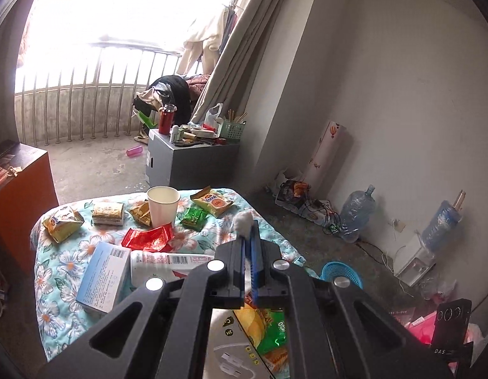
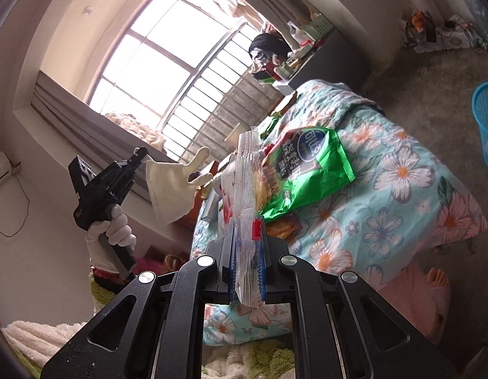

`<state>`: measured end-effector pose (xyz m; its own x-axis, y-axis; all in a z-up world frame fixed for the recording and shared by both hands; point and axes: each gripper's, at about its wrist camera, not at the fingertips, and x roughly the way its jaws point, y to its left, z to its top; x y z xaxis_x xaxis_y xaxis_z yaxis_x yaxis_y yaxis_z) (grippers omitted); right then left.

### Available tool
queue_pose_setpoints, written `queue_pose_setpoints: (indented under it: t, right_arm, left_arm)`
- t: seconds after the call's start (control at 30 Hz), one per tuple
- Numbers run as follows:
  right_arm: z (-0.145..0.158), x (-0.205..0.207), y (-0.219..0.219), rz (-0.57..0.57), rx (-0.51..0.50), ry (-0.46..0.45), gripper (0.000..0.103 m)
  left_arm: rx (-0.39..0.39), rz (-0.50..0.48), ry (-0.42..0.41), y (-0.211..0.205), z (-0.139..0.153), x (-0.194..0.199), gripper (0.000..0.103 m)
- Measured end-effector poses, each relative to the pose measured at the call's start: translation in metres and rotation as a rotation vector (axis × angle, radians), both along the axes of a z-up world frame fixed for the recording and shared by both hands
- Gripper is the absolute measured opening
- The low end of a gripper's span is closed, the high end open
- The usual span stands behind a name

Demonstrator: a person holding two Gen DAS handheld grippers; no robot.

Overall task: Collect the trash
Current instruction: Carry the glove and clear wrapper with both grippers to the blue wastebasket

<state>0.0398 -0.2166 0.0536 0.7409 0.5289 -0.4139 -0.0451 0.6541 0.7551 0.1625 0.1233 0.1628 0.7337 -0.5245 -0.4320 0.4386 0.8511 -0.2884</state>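
Trash wrappers (image 1: pixel 149 237) are lying across the floral surface (image 1: pixel 60 271); left claw (image 1: pixel 248 237) is pinching a white glove (image 1: pixel 243 221), right claw (image 2: pixel 247 252) pinching a clear wrapper (image 2: pixel 248 189), blue basket (image 1: pixel 342 273) sitting off the edge.

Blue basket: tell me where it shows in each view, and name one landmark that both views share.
Left wrist view: the blue basket is on the floor, lower right of centre, beside the table's near right corner.
Right wrist view: the blue basket is at the right edge, cut off by the frame.
Shared landmark: the green snack bag on the floral cloth.
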Motion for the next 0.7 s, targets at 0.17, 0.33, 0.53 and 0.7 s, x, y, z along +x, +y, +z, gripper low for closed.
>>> queue_pose_setpoints:
  t: [0.17,0.33,0.53,0.7]
  right_arm:
    - [0.025,-0.004,-0.023,-0.073,-0.041,-0.065,0.009]
    - [0.049,-0.008,-0.066,-0.201,-0.101,-0.110,0.009]
    - [0.050,-0.005,-0.134,-0.409,-0.174,-0.086,0.010]
    - [0.022,0.010,-0.198,-0.558,-0.185,0.024,0.010]
  left_arm:
    - [0.019,-0.109,-0.055,-0.050,0.029,-0.004,0.002]
    - [0.080,-0.253,-0.102,-0.129,0.050,-0.005,0.002]
    - [0.143,-0.423,-0.067,-0.250,0.047,0.010,0.002]
    - [0.210,-0.540,-0.019,-0.364,0.020,0.018,0.002]
